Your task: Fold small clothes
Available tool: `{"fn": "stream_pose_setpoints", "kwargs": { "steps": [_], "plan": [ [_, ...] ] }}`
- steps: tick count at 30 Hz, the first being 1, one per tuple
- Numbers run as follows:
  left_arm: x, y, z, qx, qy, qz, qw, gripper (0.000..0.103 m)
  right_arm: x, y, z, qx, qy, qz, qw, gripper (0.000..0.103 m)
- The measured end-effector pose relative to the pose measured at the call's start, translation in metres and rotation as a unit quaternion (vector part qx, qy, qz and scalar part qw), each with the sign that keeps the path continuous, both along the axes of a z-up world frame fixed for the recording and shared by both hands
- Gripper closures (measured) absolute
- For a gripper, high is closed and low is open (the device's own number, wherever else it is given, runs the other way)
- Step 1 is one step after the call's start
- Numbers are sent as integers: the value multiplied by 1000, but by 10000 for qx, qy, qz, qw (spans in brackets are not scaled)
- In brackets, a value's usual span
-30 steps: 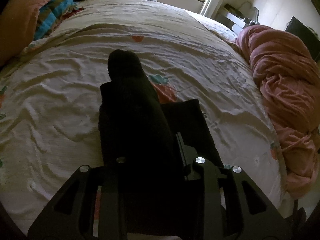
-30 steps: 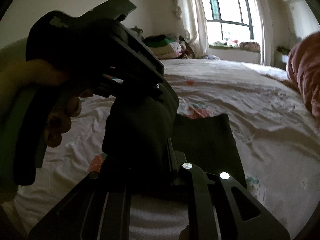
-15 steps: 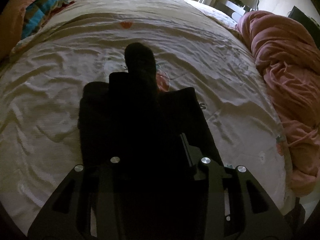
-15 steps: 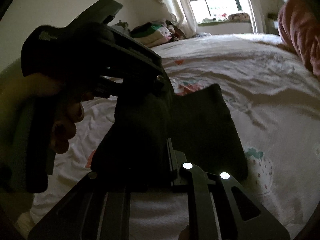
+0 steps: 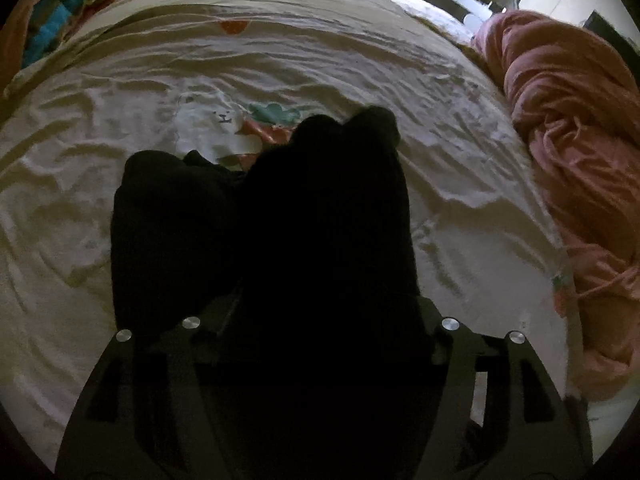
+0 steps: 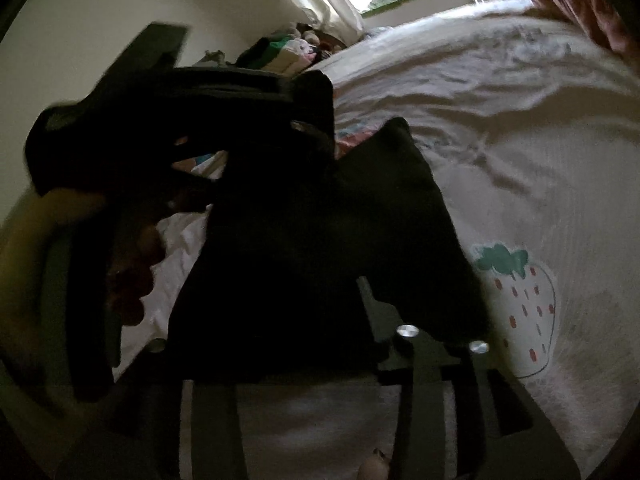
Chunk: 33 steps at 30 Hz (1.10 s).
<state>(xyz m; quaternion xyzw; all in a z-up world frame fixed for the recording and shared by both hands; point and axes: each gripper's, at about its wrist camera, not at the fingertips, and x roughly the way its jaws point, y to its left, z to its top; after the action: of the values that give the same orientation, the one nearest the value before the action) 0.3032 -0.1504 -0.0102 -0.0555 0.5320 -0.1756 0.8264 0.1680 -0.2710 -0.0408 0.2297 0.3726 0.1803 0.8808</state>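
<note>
A small black garment (image 5: 256, 216) lies partly on the white printed bedsheet (image 5: 120, 92), with part draped over my left gripper (image 5: 316, 280). The left fingers are buried in the dark cloth, and the jaws appear shut on it. In the right wrist view the same black garment (image 6: 392, 216) hangs over my right gripper (image 6: 320, 300), which seems shut on its near edge. The left gripper body (image 6: 160, 120) and the hand holding it fill the left of that view, close above the garment.
A bunched pink blanket (image 5: 568, 152) lies along the bed's right side. A striped blue and orange cloth (image 5: 60, 20) sits at the far left corner. Folded clothes (image 6: 280, 48) are stacked by the window. A strawberry print (image 6: 520, 300) marks the sheet beside the garment.
Both grippers have swung down and forward over the bed, carrying the black cloth. The raised flap has dropped lower and spread wider on the sheet. The right view has tilted.
</note>
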Motion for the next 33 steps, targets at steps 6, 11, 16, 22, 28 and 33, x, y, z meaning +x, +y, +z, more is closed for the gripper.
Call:
{"fn": "stream_pose_setpoints", "kwargs": {
  "steps": [6, 11, 16, 22, 28, 33],
  "plan": [
    [-10, 9, 17, -261, -279, -13, 9993, 31, 4, -15, -11, 403, 402, -113, 9983, 61],
    [-25, 35, 23, -262, -491, 175, 9983, 31, 3, -21, -9, 542, 590, -70, 9968, 56],
    [-44, 63, 11, -7, -608, 363, 9975, 31, 8, -28, 9, 643, 640, 246, 9956, 31],
    [-59, 77, -13, 27, -551, 471, 9974, 31, 51, -32, 22, 607, 841, 515, 9933, 30],
    [-67, 81, -18, 37, -623, 441, 9971, 30, 84, -29, 18, 152, 889, 614, 9940, 37],
    [-68, 80, -19, 69, -639, 428, 9970, 30, 107, -16, 15, -564, 639, 674, 9941, 87]
  ]
}}
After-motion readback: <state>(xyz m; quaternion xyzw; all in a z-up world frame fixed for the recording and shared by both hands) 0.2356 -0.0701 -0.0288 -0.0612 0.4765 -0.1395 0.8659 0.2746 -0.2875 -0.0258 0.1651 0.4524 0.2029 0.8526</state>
